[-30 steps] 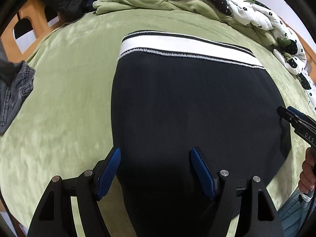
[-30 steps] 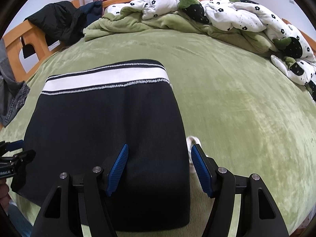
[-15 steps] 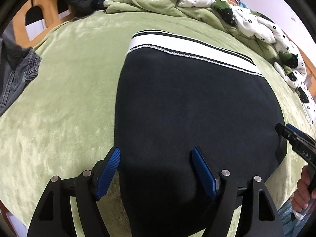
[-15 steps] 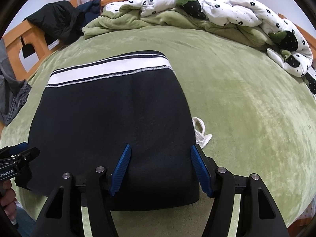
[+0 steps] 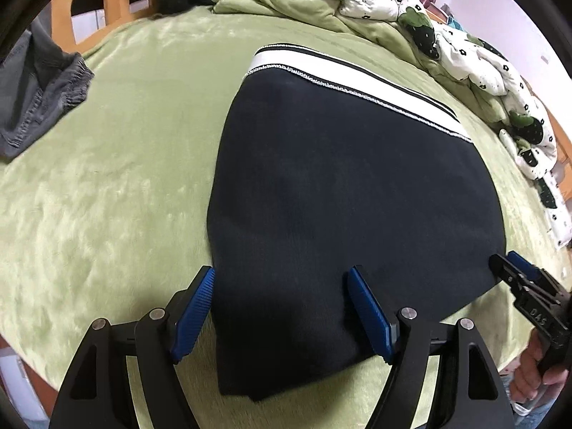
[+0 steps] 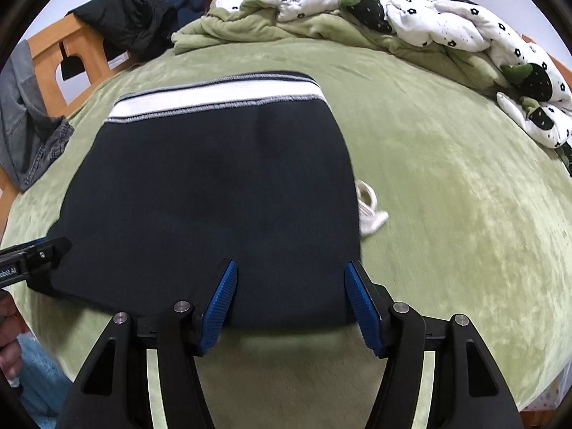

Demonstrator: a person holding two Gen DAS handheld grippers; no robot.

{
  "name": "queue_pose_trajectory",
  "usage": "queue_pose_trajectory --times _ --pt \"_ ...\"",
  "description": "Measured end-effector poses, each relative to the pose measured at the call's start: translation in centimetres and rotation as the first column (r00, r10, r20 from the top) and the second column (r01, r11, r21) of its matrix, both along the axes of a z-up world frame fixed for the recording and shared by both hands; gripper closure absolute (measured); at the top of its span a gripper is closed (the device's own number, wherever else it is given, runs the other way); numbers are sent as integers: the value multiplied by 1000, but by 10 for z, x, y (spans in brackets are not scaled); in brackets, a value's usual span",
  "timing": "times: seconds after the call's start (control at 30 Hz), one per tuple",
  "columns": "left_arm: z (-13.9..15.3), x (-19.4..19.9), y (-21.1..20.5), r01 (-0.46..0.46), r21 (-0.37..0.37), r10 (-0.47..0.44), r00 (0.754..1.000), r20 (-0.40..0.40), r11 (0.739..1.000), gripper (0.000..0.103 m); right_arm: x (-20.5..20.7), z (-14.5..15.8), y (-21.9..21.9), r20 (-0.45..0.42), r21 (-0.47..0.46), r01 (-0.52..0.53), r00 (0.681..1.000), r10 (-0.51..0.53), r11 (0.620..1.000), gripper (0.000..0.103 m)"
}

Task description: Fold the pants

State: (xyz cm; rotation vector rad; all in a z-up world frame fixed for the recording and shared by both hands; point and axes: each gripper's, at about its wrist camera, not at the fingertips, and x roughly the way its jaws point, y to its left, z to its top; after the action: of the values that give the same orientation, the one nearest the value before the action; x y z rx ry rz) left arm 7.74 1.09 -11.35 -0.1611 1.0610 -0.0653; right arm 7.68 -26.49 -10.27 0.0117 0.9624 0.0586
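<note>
Left wrist view: pants (image 5: 350,193) folded; left gripper (image 5: 280,307), right gripper (image 6: 289,295) agape, pulled back toward near edge.

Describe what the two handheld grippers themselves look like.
The left gripper and right gripper match: black angular frames with triangular cutouts, silver pivot bolts, and two ribbed blue finger pads. White lettering marks the side of each body. No cables show.

Dark navy pants (image 5: 350,193) of matt knit cloth, with a ribbed white waistband (image 5: 354,78), lie on a plush, faintly shiny green blanket (image 5: 118,164). Each hand-held gripper, left (image 5: 280,316) and right (image 6: 289,307), is matt black plastic with ridged blue pads (image 6: 220,307) and metal pins. The bed frame (image 6: 78,53) is smooth wood.
</note>
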Motion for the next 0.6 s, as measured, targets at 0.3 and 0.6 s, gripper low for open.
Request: queue_pose_trajectory --times 0.3,0.6 --pt "6 -5 -5 -29 30 30 999 -23 999 28 -22 11 -13 25 38 30 999 -31 999 41" --pt "50 -43 -22 37 47 -41 996 83 998 30 -50 60 -30 122 133 99 986 -115 986 40"
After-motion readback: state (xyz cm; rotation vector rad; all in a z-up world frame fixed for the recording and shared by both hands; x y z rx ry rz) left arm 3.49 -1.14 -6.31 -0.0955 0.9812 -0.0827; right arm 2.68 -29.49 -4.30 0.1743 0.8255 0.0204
